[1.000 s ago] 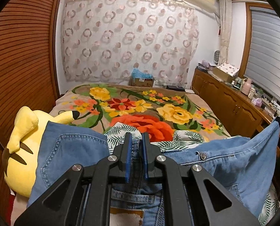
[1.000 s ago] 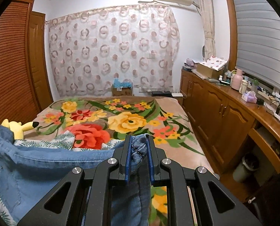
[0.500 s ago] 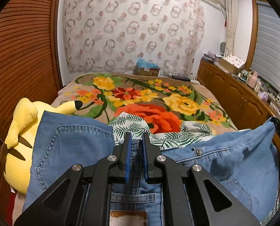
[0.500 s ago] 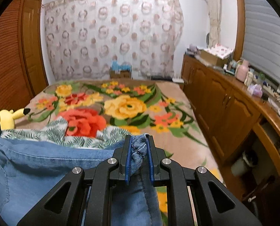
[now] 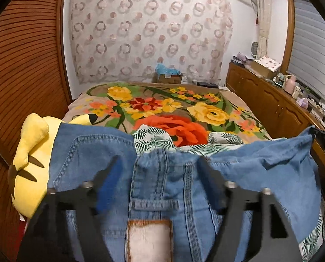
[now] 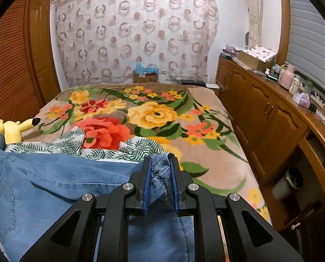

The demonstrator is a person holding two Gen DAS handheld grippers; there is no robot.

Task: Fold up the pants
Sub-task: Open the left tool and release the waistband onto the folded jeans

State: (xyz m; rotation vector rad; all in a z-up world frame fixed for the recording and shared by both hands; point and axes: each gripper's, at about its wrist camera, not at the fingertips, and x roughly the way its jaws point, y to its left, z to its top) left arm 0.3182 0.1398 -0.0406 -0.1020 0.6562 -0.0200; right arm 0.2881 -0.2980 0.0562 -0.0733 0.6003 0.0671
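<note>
Blue denim pants (image 5: 158,183) lie across the near end of the bed, waistband and leather patch toward me. My left gripper (image 5: 160,166) is open, its jaws spread wide on either side of the waistband and blurred by motion. My right gripper (image 6: 160,170) is shut on a bunched hem of the pants (image 6: 161,168), with the rest of the denim (image 6: 53,179) spreading to the left.
A floral blanket (image 6: 153,113) covers the bed. A palm-leaf print cloth (image 5: 153,139) lies beyond the pants. A yellow plush toy (image 5: 29,152) sits at the left. Wooden cabinets (image 6: 260,109) line the right side; a slatted wooden wall (image 5: 27,69) stands on the left.
My left gripper has opened and let go of the waistband. The pants have come down onto the bed. My right gripper still holds its hem.
</note>
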